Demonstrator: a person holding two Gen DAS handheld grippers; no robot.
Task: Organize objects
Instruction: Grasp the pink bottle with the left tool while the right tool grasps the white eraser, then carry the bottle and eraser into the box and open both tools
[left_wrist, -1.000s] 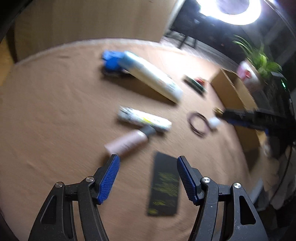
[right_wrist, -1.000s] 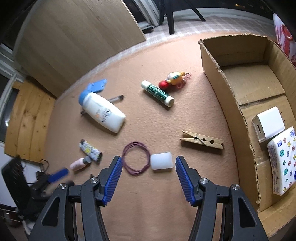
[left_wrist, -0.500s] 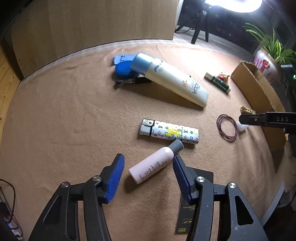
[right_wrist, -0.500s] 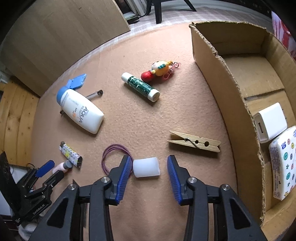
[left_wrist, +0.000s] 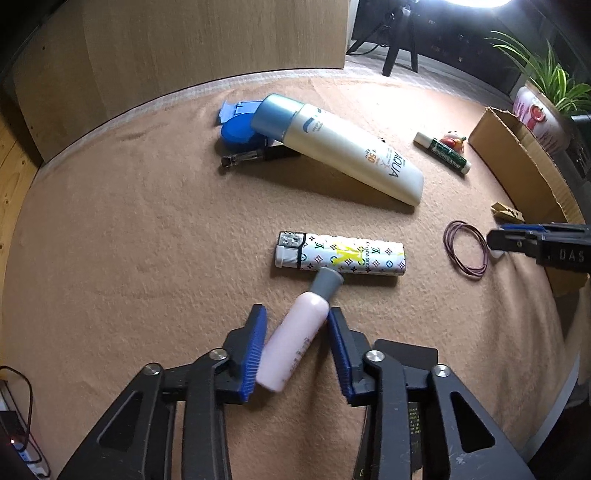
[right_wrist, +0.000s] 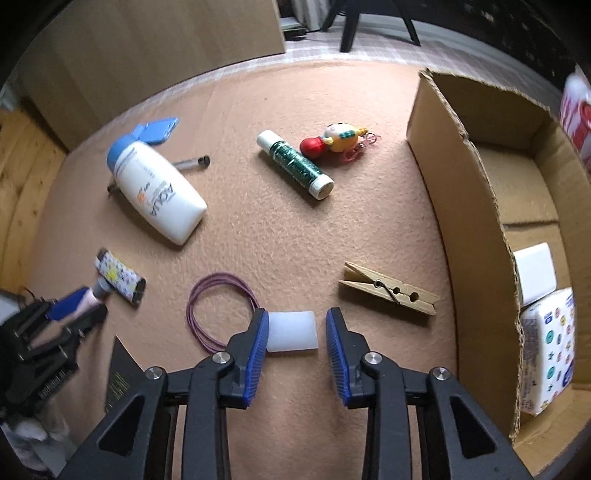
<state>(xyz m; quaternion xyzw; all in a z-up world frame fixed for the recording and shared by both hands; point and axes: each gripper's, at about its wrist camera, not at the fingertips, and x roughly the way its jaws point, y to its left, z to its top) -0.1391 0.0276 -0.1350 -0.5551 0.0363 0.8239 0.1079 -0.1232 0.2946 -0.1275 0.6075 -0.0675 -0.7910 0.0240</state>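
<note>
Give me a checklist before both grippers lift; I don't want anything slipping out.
1. Left gripper, jaws just been closing, both pads on the small pink bottle with grey cap: ok.
2. Bottle square between the jaws: not ok, it lies slanted.
3. Right gripper, jaws just been closing, gripping the white translucent block: not ok, a gap remains at one pad.
4. Purple rubber-band loop clear of the jaws: cannot tell, it runs close to one pad.
5. Open cardboard box has room: ok.
</note>
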